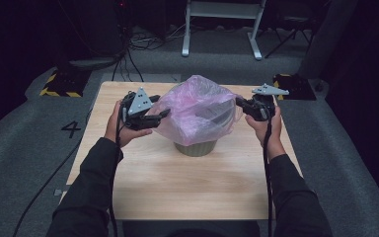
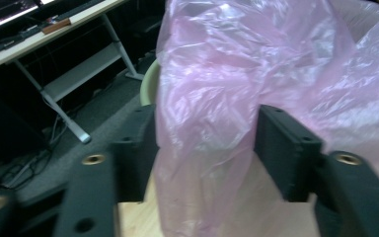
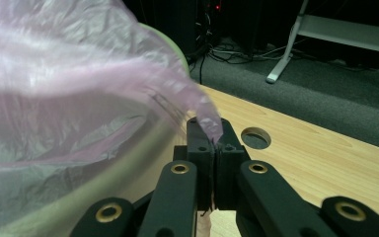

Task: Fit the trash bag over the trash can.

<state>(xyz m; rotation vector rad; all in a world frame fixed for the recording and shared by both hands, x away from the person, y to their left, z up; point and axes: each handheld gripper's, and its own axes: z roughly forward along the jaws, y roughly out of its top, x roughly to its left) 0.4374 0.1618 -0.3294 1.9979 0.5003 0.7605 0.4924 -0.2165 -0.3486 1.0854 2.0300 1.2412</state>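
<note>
While pink bag (image 1: 197, 109) drapes over bin (image 1: 196, 147) mid-surface (image 1: 187, 187), fitting partly done. Right gripper (image 3: 212, 148) pinched tight on bag edge; left gripper (image 2: 205, 153) wide, film between jaws, unclamped. Left: pull rim down around bin.

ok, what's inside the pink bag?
Through the pink bag the bin's rim and dark inside show faintly; its base sticks out below. The film hides whatever the bin holds.
</note>
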